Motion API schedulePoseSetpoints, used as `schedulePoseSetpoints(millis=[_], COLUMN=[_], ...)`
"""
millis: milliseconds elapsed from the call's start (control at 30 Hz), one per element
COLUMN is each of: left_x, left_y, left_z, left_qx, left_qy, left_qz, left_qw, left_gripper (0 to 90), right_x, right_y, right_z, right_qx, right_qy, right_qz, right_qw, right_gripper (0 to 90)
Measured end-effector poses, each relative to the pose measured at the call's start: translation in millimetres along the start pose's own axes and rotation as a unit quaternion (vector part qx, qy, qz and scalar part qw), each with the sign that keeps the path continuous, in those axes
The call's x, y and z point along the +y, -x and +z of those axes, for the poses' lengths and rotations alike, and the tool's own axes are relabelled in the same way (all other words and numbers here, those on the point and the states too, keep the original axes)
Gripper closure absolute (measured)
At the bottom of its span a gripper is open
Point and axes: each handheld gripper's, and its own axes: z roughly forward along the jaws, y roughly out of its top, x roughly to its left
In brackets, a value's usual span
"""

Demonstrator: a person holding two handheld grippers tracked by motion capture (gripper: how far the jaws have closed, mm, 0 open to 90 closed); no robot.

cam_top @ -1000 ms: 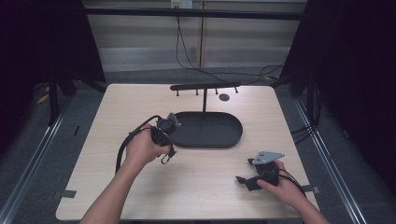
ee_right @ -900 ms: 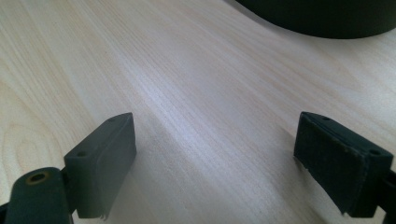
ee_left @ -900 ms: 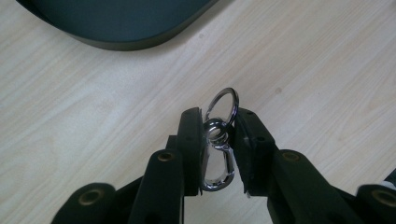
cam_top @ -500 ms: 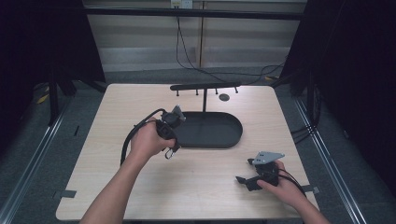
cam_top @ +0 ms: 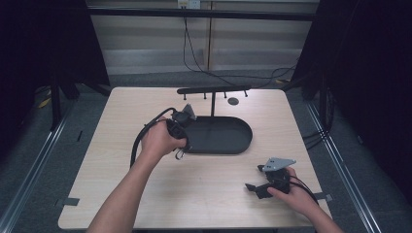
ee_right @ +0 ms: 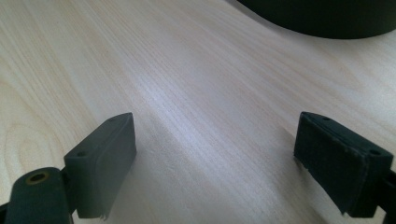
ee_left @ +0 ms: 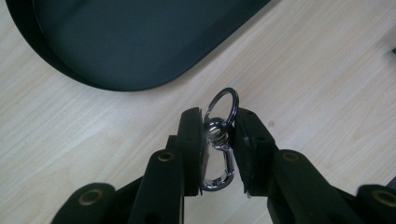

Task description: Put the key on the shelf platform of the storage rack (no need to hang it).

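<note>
Since the earlier frame the left tongs [cam_top: 180, 127] have moved toward the black tray [cam_top: 228, 141] at the table's [cam_top: 121, 194] middle; the right tongs [cam_top: 257, 187] rest near the front edge. The left gripper view shows them pinching a metal key clip [ee_left: 217, 156] loosely held, so it could slip. The right gripper view shows spread, empty tongs [ee_right: 215, 163].

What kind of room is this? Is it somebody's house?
Probably not a house; it looks like a test room or lab. A bare wooden table stands between dark curtains, cables hang down the back wall, and a person works with a gripper in each hand.
</note>
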Motion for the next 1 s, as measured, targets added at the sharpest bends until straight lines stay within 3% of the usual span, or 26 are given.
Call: schedulePoseSetpoints(millis=[1000], left_x=[44.4], left_y=[9.4], left_z=[-4.6], left_qx=[0.000], left_qy=[-0.003], left_qz=[0.017], left_qw=[0.9998], left_gripper=[73.2], right_x=[-0.1], right_y=[-0.4], right_z=[0.2], right_qx=[0.001], right_qy=[0.002], right_qz=[-0.004], right_qw=[1.0000], right_gripper=[12.4])
